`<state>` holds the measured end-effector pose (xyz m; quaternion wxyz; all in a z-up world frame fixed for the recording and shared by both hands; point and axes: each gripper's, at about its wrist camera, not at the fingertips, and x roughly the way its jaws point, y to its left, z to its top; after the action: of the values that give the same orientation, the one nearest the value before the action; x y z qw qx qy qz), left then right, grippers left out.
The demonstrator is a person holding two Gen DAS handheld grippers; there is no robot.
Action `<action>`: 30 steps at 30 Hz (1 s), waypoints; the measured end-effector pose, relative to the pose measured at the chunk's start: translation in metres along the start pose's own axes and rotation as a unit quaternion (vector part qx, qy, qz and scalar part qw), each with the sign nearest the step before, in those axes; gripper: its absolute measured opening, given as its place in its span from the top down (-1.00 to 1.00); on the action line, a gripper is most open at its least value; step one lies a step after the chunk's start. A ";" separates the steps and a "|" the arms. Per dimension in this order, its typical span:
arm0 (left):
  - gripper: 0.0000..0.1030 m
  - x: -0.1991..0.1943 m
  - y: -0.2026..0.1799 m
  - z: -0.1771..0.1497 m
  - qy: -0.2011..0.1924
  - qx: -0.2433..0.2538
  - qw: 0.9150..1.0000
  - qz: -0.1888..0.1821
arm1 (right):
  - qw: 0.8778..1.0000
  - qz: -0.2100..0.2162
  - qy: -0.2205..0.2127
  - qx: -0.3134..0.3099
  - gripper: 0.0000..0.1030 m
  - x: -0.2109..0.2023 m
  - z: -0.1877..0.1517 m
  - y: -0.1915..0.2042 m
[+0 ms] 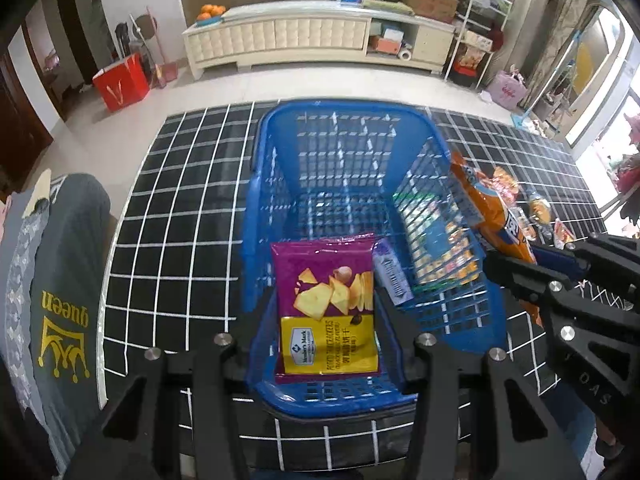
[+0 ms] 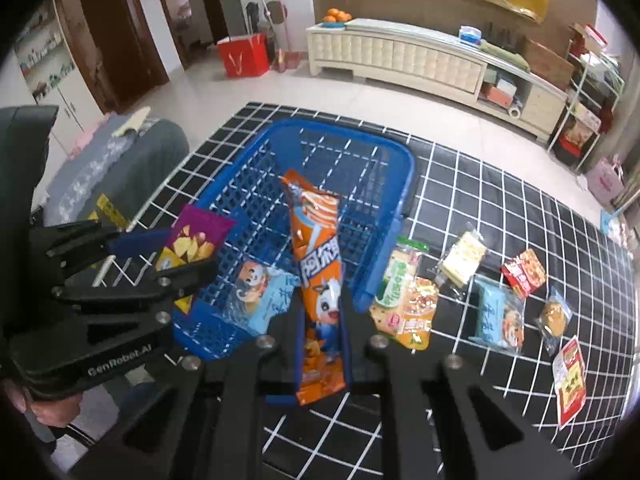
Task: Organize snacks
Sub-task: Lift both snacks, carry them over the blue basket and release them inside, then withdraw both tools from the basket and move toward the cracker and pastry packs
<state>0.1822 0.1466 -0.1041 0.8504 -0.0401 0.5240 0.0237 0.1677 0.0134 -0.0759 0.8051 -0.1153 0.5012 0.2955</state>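
There are two cameras, one on each gripper. Each looks forward and steeply down along its own two black fingers.

The left camera sits close above the near end of the blue basket (image 1: 344,184). It looks down into the basket and on to the far white cabinet (image 1: 312,40). The right gripper (image 1: 536,268) shows at its right edge.

The right camera hangs just right of that spot. It looks down at the basket's right side and the black grid cloth (image 2: 500,200). The left gripper (image 2: 176,256) shows at its left edge.

Both views share the basket, the cloth, the cabinet and the red bag (image 2: 244,56) far away on the floor.
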 end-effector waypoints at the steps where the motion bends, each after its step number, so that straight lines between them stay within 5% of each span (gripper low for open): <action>1: 0.13 0.002 0.002 -0.001 0.002 -0.001 1.000 -0.005 | 1.000 0.001 0.002 0.000 0.65 0.003 0.001 0.002; 17: 0.13 0.006 -0.001 -0.004 -0.006 0.019 1.000 -0.020 | 0.999 -0.003 0.027 -0.022 0.59 0.028 0.002 0.011; 23: 0.09 0.001 0.004 -0.007 -0.012 0.017 1.000 -0.002 | 1.000 -0.005 0.027 -0.014 0.22 0.028 0.000 0.012; 28: -0.16 -0.008 0.007 -0.006 -0.022 0.001 1.000 -0.014 | 1.000 -0.007 0.004 0.011 -0.14 0.008 -0.003 0.002; 30: -0.48 -0.011 0.004 -0.004 -0.029 -0.003 0.999 -0.012 | 1.000 -0.012 -0.005 0.020 -0.18 -0.001 -0.005 -0.003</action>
<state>0.1729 0.1502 -0.0964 0.8656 -0.0482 0.4982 0.0156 0.1659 0.0083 -0.0777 0.8130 -0.1038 0.5016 0.2769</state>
